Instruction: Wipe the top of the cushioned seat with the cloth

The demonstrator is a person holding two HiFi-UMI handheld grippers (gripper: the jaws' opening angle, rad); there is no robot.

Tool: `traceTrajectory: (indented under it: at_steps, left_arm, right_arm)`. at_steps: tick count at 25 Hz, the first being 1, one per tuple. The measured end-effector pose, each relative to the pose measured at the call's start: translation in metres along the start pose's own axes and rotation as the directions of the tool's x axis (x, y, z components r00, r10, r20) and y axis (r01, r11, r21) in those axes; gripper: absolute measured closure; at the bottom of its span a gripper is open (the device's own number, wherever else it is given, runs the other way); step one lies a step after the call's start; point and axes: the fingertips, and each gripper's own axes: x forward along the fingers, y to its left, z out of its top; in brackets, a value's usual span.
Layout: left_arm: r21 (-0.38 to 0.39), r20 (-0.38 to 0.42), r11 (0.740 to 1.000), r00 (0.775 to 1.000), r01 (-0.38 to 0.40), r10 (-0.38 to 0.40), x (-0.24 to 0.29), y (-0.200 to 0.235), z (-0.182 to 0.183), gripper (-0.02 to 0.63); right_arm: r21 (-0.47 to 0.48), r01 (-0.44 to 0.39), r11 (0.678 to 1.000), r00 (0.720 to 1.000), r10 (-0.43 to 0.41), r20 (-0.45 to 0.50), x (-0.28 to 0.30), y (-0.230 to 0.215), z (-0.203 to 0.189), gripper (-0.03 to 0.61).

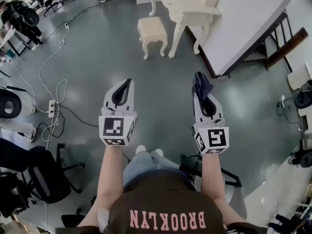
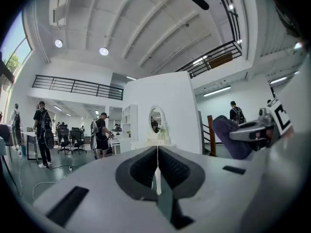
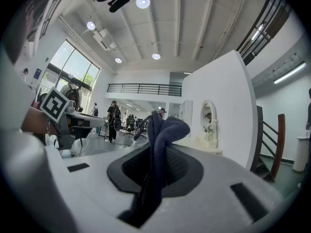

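Observation:
A cream cushioned stool (image 1: 152,31) stands on the grey floor well ahead of me, beside a cream dressing table (image 1: 187,6). My right gripper (image 1: 201,83) is shut on a dark blue cloth (image 1: 202,85), which bunches out past its tips; the cloth (image 3: 160,135) fills the jaws in the right gripper view. My left gripper (image 1: 125,84) is shut with nothing in it, its jaws meeting in a thin line (image 2: 157,166). Both grippers are held out at waist height, far short of the stool. The dressing table's oval mirror (image 2: 156,121) shows ahead in the left gripper view.
A white partition wall (image 1: 248,18) runs along the right. Cables and a power strip (image 1: 51,108) lie on the floor at left. Black office chairs (image 1: 34,177) stand at the lower left. People stand in the far background (image 2: 43,130). A wooden stair frame (image 1: 287,38) is at right.

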Motion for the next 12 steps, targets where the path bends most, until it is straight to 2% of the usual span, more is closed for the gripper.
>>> traceTrajectory:
  at_steps: [9,12]
  left_arm:
    - [0.010,0.006,1.000,1.000,-0.016,0.016,0.033,-0.011,-0.009,0.609]
    - [0.014,-0.002,1.000,1.000,-0.011,0.011,0.052,-0.001,-0.013,0.609]
  right_arm:
    - [-0.049,-0.039,0.998,0.999,0.039,-0.007,0.021,-0.025,-0.010,0.540]
    - [-0.032,-0.032,0.999,0.999,0.032,-0.006,0.040,-0.034,-0.014,0.540]
